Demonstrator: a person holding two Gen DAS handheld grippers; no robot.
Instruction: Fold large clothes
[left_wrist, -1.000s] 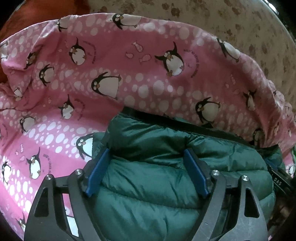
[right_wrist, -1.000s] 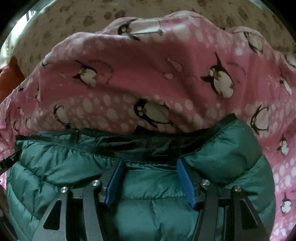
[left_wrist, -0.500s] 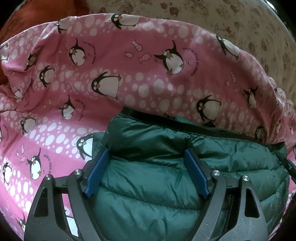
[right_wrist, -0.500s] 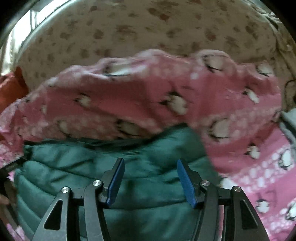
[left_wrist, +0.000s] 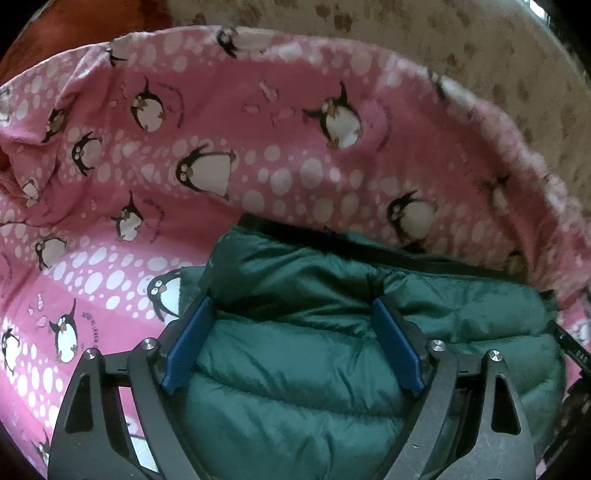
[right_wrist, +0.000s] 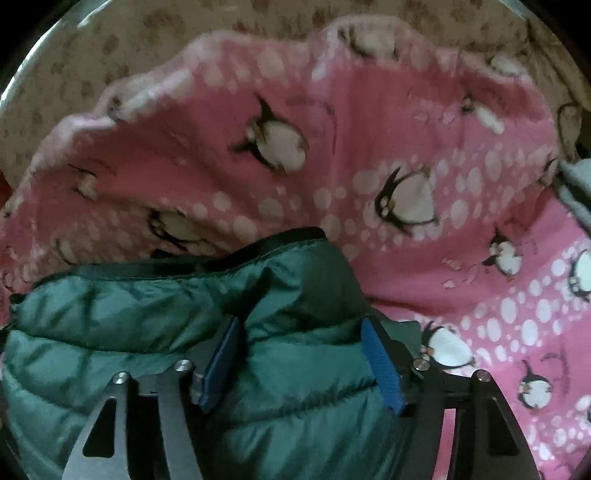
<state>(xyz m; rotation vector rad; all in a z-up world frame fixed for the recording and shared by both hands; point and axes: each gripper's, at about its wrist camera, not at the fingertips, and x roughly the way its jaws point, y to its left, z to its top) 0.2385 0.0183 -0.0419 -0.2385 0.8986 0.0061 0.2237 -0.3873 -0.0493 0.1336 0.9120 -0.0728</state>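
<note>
A dark green quilted puffer jacket (left_wrist: 303, 350) lies folded on a pink penguin-print blanket (left_wrist: 207, 155). My left gripper (left_wrist: 291, 314) is open, its blue pads pressed down on either side of a puffy fold near the jacket's left end. In the right wrist view the jacket (right_wrist: 147, 325) fills the lower left. My right gripper (right_wrist: 299, 332) is open with a bulge of the jacket's right end between its blue pads, which do not pinch it. The jacket's dark hem edge (right_wrist: 280, 240) faces away.
The pink blanket (right_wrist: 406, 155) spreads over a beige spotted surface (left_wrist: 443, 40). An orange-red cloth (left_wrist: 74, 22) sits at the far left. A grey cloth (right_wrist: 576, 184) lies at the right edge.
My right gripper has shifted right along the jacket to its right end, and the jacket end now bulges between its pads. The left gripper has stayed in place.
</note>
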